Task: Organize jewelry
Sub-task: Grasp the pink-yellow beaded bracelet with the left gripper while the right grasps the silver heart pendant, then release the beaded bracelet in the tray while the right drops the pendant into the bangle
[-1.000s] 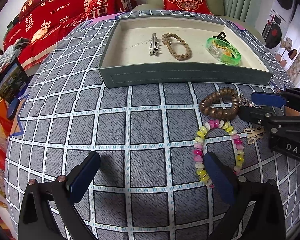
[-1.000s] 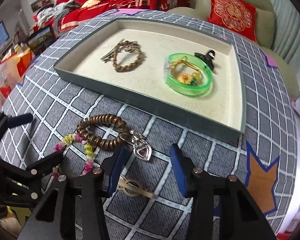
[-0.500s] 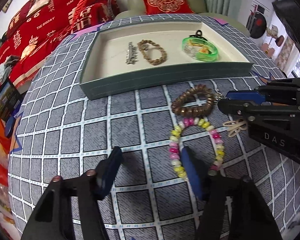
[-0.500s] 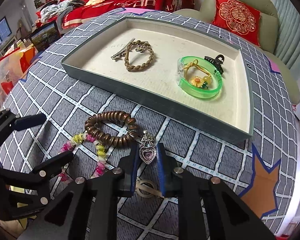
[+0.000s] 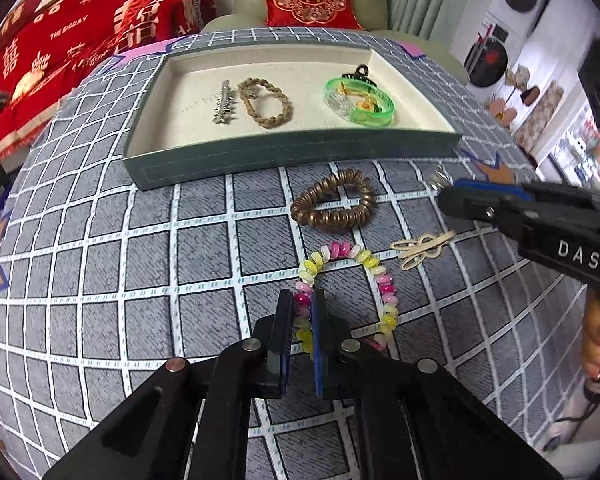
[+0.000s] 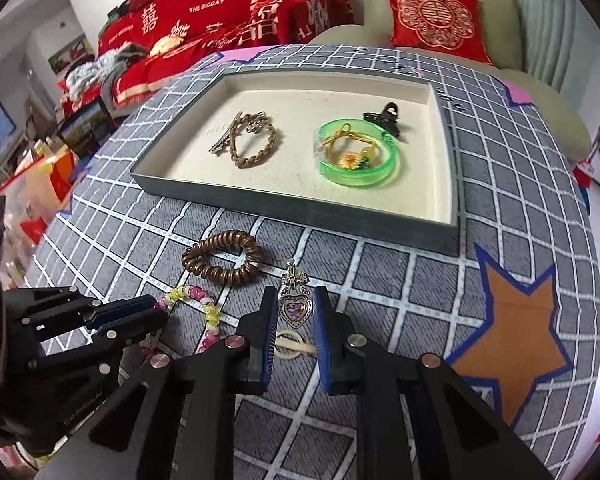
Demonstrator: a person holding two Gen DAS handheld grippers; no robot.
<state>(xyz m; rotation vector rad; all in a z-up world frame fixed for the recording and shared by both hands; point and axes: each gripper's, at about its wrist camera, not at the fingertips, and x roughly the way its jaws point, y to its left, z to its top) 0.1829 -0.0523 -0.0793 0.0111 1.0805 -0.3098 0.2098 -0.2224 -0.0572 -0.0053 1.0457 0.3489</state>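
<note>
1. Low in the left wrist frame, the left claw (image 5: 302,320) is clamped on the pastel bead bracelet (image 5: 384,284) lying on the table (image 5: 100,260).
2. At lower centre of the right wrist frame, the right claw (image 6: 295,312) grips a heart pendant (image 6: 296,307).
3. Toward the upper middle, the tray (image 6: 300,210) holds a green bangle (image 6: 380,170) and a braided bracelet (image 6: 256,156).
4. Between tray and claws lies a brown spiral hair tie (image 6: 222,258).

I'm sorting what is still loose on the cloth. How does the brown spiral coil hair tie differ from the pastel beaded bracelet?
The brown spiral coil hair tie is one metallic-brown coil, a thick compact ring; the pastel beaded bracelet is separate yellow, pink and white beads in a thinner, larger loop. The hair tie lies free nearer the grey tray; the bracelet's near side sits between the fingers of the left gripper. Both rest on the checked cloth outside the tray.
</note>
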